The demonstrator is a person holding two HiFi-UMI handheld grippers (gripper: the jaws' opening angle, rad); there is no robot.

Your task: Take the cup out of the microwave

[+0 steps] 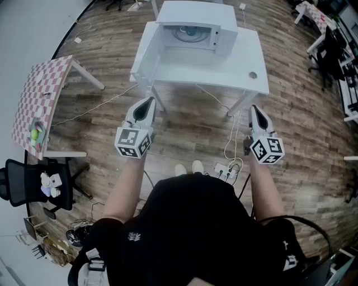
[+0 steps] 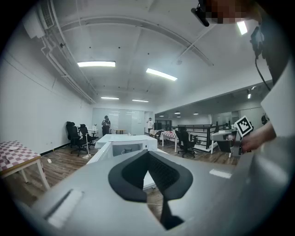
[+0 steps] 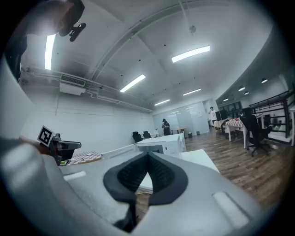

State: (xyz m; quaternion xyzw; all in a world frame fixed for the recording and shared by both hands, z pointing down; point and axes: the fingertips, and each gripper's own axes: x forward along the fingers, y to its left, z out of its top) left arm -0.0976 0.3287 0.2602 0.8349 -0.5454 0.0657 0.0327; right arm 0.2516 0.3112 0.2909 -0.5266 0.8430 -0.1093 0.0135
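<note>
A white microwave (image 1: 197, 17) stands at the back of a white table (image 1: 224, 70), its door (image 1: 146, 53) swung open to the left. Inside, on the turntable, a cup (image 1: 191, 33) shows as a small dark-rimmed shape. Both grippers hang in the air well short of the table, over the wooden floor. My left gripper (image 1: 147, 101) is shut and empty and points toward the table's left front corner. My right gripper (image 1: 254, 108) is shut and empty too, facing the right front corner. The left gripper view shows the microwave (image 2: 126, 146) far ahead beyond the closed jaws; the right gripper view shows the microwave (image 3: 162, 146) as well.
A pink checkered table (image 1: 39, 95) stands at the left, with a black office chair (image 1: 28, 181) near it. A power strip and cables (image 1: 226, 167) lie on the floor by my feet. Desks and chairs (image 1: 335, 44) fill the right side. People stand far down the room.
</note>
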